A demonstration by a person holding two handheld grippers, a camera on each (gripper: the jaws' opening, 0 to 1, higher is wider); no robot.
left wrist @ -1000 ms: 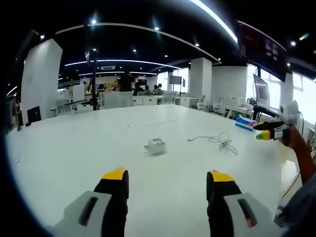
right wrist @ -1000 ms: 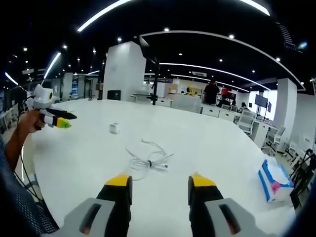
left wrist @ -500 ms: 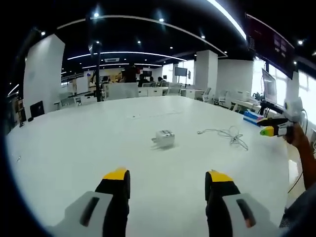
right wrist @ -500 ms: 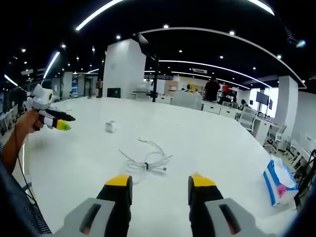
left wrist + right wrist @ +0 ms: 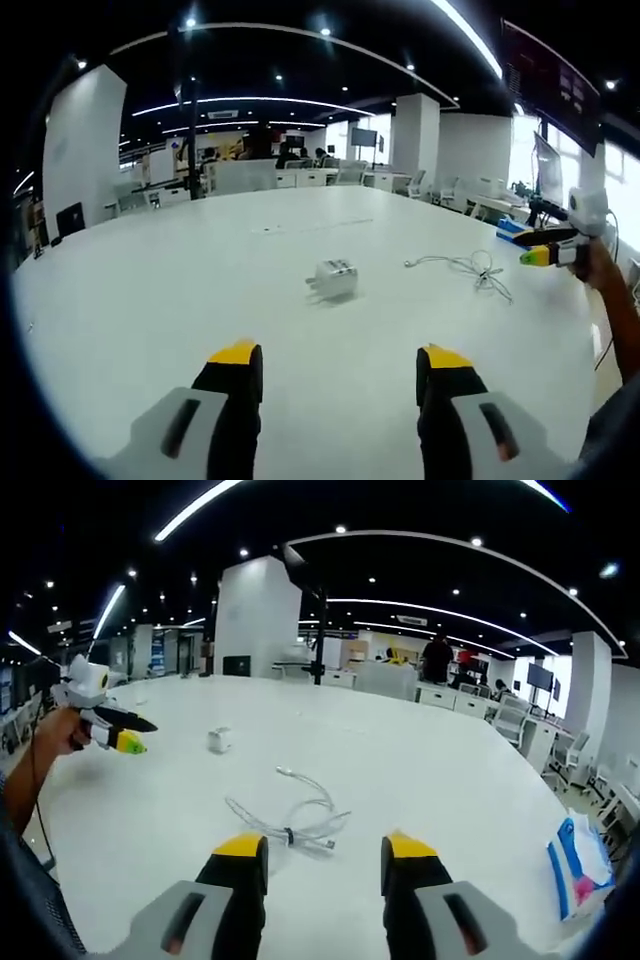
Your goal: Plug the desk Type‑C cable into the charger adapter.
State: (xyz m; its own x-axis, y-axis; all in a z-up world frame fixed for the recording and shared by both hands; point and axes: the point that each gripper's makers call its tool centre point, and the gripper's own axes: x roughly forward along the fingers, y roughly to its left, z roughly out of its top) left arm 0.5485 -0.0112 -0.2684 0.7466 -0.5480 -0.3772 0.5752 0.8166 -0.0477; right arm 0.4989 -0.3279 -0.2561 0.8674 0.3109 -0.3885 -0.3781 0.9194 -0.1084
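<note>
A small white charger adapter [image 5: 333, 278] lies on the white table [image 5: 180, 300], a short way ahead of my open left gripper [image 5: 340, 362]. It shows farther off as the adapter [image 5: 219, 741] in the right gripper view. A white Type-C cable [image 5: 288, 822], loosely coiled and tied with a dark band, lies just ahead of my open right gripper [image 5: 323, 850]. In the left gripper view the cable [image 5: 470, 268] sits to the right of the adapter. Both grippers hold nothing. The right gripper [image 5: 550, 250] enters the left view from the right; the left gripper [image 5: 110, 730] enters the right view from the left.
A blue and white tissue pack [image 5: 576, 868] lies near the table's right edge. A person's hand [image 5: 55, 735] holds the left gripper. Desks, chairs, pillars and monitors stand in the office beyond the table.
Both cameras have moved forward: the adapter is now larger and nearer in the left gripper view, and the cable sits closer to the right gripper's jaws. Both grippers stay open.
</note>
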